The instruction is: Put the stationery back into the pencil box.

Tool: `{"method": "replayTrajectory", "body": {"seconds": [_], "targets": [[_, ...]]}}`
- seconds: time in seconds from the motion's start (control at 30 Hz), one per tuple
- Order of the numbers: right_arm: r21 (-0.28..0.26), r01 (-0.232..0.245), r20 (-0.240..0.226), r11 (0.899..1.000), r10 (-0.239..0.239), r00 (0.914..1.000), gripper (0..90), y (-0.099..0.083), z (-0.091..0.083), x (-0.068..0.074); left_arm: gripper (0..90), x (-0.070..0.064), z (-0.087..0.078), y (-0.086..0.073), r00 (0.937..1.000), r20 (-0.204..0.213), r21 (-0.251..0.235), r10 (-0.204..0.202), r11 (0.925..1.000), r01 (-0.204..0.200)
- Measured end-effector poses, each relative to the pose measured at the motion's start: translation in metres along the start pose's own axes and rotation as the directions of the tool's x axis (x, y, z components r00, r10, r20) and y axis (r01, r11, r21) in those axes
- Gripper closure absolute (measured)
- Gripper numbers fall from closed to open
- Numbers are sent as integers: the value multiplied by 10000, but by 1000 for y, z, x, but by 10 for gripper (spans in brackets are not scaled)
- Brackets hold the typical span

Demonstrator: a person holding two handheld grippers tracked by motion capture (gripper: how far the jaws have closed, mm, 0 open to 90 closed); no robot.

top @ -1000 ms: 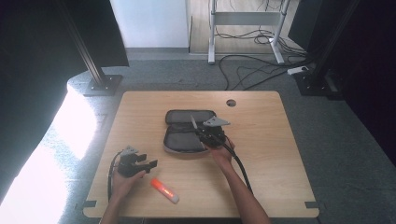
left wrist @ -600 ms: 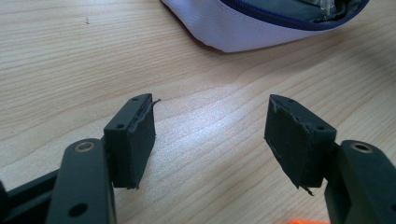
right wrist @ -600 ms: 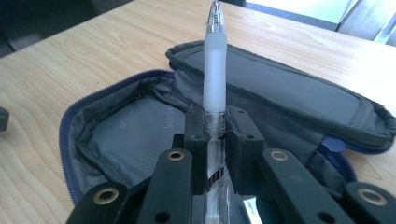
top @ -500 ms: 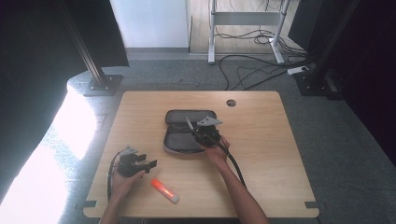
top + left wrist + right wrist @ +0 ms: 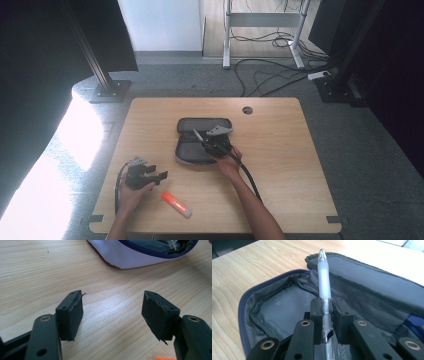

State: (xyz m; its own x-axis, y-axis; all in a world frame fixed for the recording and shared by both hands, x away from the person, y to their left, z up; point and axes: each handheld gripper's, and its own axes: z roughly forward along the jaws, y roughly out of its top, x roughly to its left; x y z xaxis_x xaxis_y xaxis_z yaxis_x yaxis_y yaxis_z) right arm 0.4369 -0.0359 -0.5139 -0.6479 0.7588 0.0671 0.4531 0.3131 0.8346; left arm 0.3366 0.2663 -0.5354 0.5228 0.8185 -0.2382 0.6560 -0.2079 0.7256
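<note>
Left gripper (image 5: 161, 176) low at near-left of table (image 5: 280, 165), jaws spread wide, nothing between them; bare wood ahead in left gripper view, pale edge of pencil case (image 5: 140, 255) beyond. Orange marker (image 5: 176, 204) flat on table just right of left gripper, well apart from case, untouched.

Centre: pencil case (image 5: 192, 150) unzipped, lying open in two halves. Lower half looks empty in right gripper view; other contents not readable.

Right gripper (image 5: 327, 305) clamped on clear pen (image 5: 323, 277), pen pointing forward and up over the open lining, tip above far flap, not yet laid down. Judgement: packing mid-way — pen at case but unreleased; marker left to fetch, then zip.
</note>
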Motion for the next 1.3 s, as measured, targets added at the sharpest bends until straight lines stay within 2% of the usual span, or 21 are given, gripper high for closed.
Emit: {"method": "replayTrajectory", "body": {"seconds": [0.5, 0.93, 1.3], "targets": [[476, 292, -54, 9984, -290, 9996, 794, -3, 12, 4, 339, 1, 0, 0, 10000, 10, 22, -4, 10000, 4], [232, 82, -72, 9997, -80, 9999, 774, -3, 6, 2, 339, 1, 0, 0, 10000, -12, 26, -16, 10000, 16], [-135, -65, -275, 9999, 61, 9996, 728, -6, -11, -1, 339, 0, 1, 0, 10000, -24, 58, 8, 10000, -8]]}}
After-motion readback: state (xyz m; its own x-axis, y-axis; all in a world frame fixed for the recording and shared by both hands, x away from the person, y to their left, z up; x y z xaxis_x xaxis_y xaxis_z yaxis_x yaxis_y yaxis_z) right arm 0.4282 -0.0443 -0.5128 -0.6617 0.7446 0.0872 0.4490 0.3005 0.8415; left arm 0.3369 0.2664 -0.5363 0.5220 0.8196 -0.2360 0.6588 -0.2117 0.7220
